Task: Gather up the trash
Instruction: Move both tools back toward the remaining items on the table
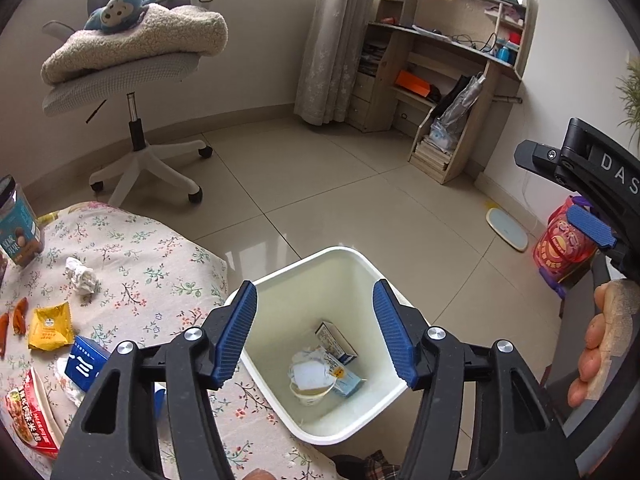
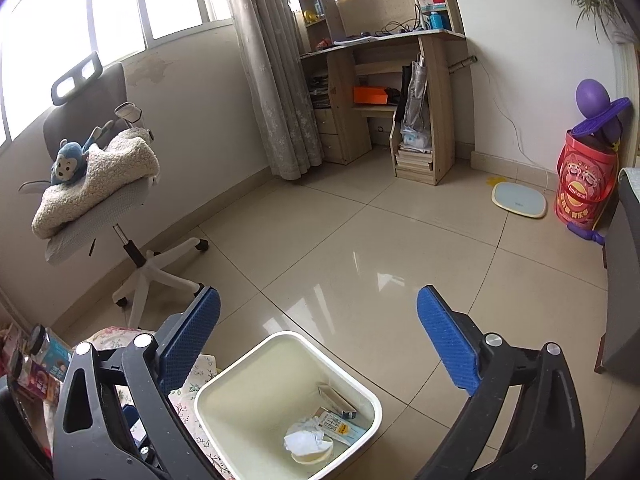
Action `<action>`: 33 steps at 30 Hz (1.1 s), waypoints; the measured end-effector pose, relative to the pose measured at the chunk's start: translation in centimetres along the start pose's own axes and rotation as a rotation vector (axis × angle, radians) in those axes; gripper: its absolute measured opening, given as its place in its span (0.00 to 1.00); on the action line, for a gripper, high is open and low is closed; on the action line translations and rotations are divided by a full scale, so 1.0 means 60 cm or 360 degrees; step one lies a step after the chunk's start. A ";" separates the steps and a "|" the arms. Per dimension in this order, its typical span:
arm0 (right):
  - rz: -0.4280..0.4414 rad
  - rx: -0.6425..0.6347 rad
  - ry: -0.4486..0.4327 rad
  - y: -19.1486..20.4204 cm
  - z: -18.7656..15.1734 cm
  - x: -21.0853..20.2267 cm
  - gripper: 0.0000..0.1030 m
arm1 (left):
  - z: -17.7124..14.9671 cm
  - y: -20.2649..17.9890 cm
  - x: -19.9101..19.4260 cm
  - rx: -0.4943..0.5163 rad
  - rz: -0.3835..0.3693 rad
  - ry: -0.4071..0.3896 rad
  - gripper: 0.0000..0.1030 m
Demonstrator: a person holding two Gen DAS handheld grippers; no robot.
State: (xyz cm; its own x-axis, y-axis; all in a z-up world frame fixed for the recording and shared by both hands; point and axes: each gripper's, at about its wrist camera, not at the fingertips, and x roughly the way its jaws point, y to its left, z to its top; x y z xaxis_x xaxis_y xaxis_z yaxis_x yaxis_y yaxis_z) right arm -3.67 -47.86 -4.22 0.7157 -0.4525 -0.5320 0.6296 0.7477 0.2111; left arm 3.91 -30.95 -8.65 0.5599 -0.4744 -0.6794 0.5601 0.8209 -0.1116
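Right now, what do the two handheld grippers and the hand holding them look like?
Both grippers are black plastic frames with silver pivot screws and ribbed blue pads. The left gripper and right gripper match. White letters "DAS" mark the right gripper's body in the left wrist view, where the hand grips a tan, speckled handle.

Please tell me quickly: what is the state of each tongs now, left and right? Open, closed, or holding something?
Left tongs: open, holding nothing, above the trash bin.
Right tongs: wide open, holding nothing.
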 end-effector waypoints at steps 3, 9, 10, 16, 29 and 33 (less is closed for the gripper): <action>-0.0028 -0.0099 -0.0043 0.028 -0.010 -0.008 0.93 | -0.008 0.021 -0.012 0.0029 0.0067 -0.0027 0.60; -0.0002 -0.0258 -0.0028 0.094 -0.042 -0.010 0.93 | -0.030 0.084 -0.042 0.0015 0.0274 -0.0122 0.69; 0.0006 -0.0280 -0.0023 0.104 -0.047 -0.010 0.93 | -0.032 0.097 -0.045 -0.0004 0.0315 -0.0120 0.70; 0.0086 -0.0391 -0.0024 0.170 -0.075 -0.021 0.93 | -0.034 0.170 -0.080 -0.0206 0.0487 -0.0157 0.87; 0.0208 -0.0618 -0.0002 0.296 -0.140 -0.041 0.93 | -0.057 0.301 -0.147 -0.0468 0.0737 -0.0191 0.88; 0.0254 -0.0683 0.0030 0.333 -0.161 -0.045 0.93 | -0.071 0.333 -0.155 -0.0522 0.0783 -0.0156 0.88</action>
State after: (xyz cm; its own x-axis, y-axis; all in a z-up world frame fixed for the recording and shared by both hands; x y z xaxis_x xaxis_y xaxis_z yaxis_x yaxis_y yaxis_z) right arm 4.03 -27.01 -6.51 0.7856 -0.3093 -0.5359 0.3267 0.9429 -0.0652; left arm 7.30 -8.76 -7.67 0.7681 -0.0277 -0.6398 0.0115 0.9995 -0.0295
